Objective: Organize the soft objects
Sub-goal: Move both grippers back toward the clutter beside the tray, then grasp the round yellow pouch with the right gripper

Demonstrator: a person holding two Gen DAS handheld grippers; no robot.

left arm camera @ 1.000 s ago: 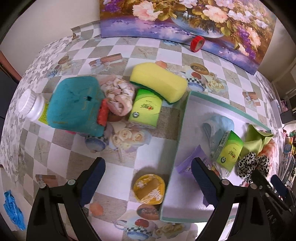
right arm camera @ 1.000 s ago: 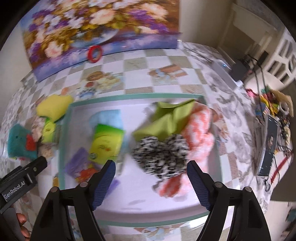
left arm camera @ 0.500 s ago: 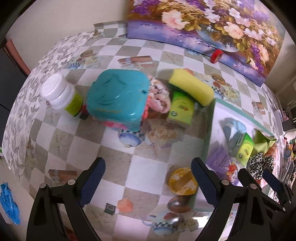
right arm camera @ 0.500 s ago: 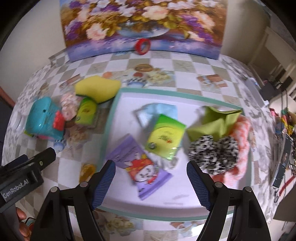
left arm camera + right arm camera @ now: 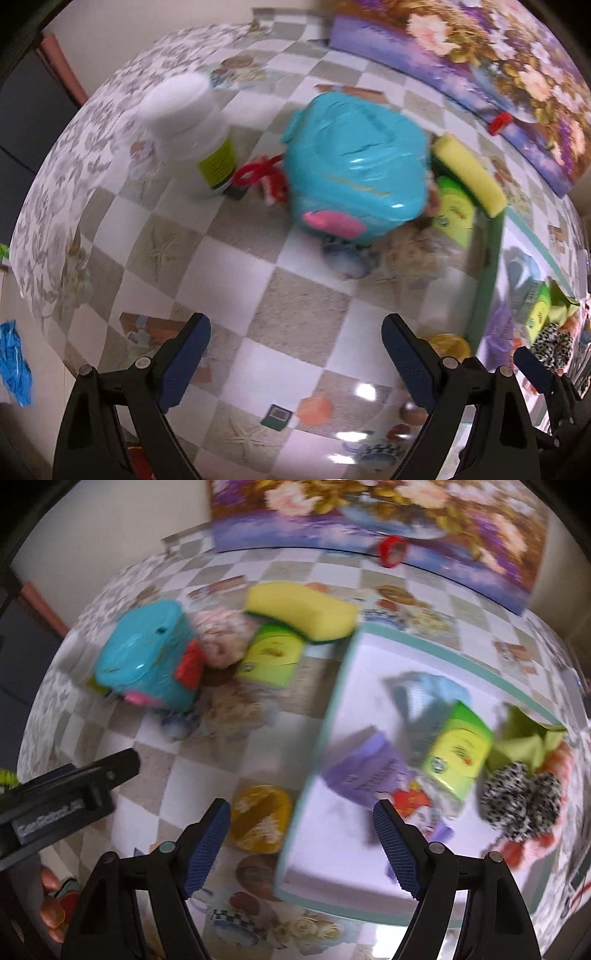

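Both grippers empty, wide open, above the loose pile.

Left gripper (image 5: 295,354) nearer: teal pouch (image 5: 354,162) sits upper centre of its view, yellow sponge (image 5: 469,170) slanting beyond. Right gripper (image 5: 301,843) straddles the tray (image 5: 321,738) edge.

Both wrist cameras looked steeply down past their own blue-padded fingers at the checkered tablecloth (image 5: 303,306). The left view sat over the left side, the right over the tray (image 5: 325,716) edge. Both shared the teal toy (image 5: 354,166) and yellow sponge (image 5: 299,609).
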